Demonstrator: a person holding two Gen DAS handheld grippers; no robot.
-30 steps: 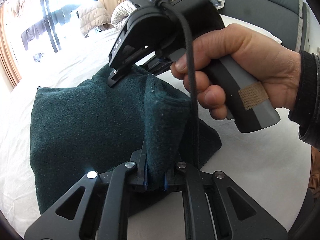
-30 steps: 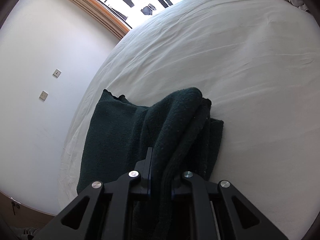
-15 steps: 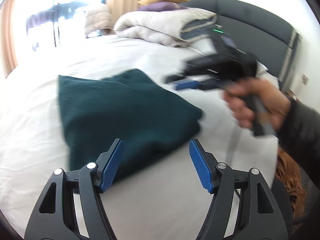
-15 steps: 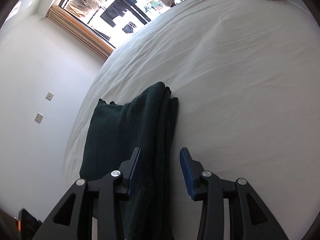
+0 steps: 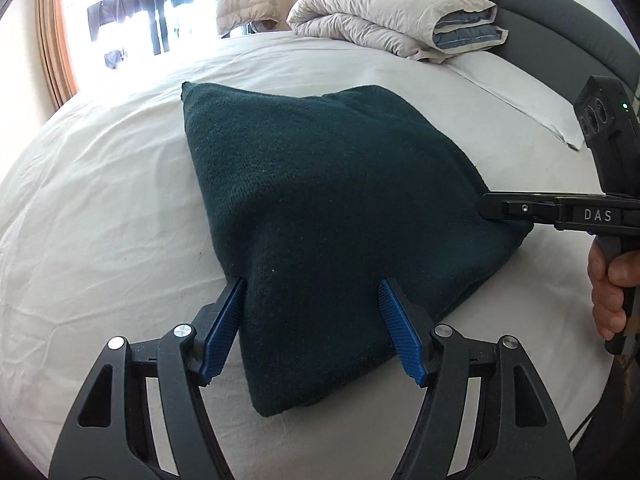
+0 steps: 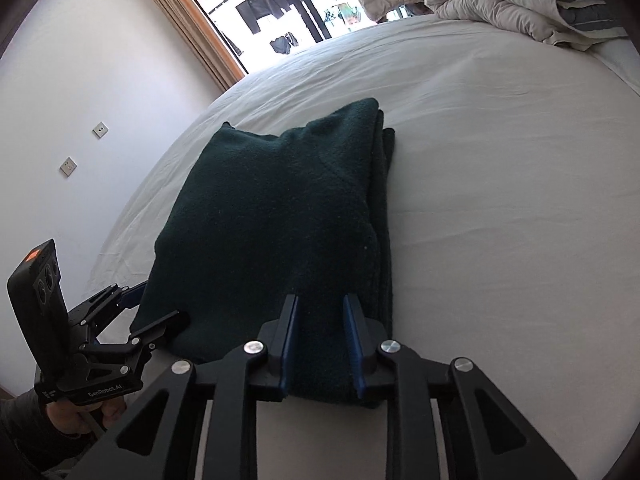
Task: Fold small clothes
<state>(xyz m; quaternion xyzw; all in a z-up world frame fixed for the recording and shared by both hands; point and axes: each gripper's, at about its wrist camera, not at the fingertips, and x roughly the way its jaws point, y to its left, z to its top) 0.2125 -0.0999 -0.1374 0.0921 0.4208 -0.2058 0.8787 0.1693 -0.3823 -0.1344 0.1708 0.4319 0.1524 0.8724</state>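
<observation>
Working on a white bed (image 5: 100, 184): our folded garment (image 5: 328, 216) lies mid-sheet, duvet (image 5: 396, 24) by headboard. Left gripper (image 5: 312, 328) wide open astride its corner; right gripper (image 6: 320, 344) closing around its edge.

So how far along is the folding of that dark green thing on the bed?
Mostly done, it seems. The dark green garment already lies as a compact folded stack on the white sheet. In hand: the left gripper is open around its near corner, and the right gripper is closing with the near edge between its fingers. Possibly one more fold is left.
</observation>
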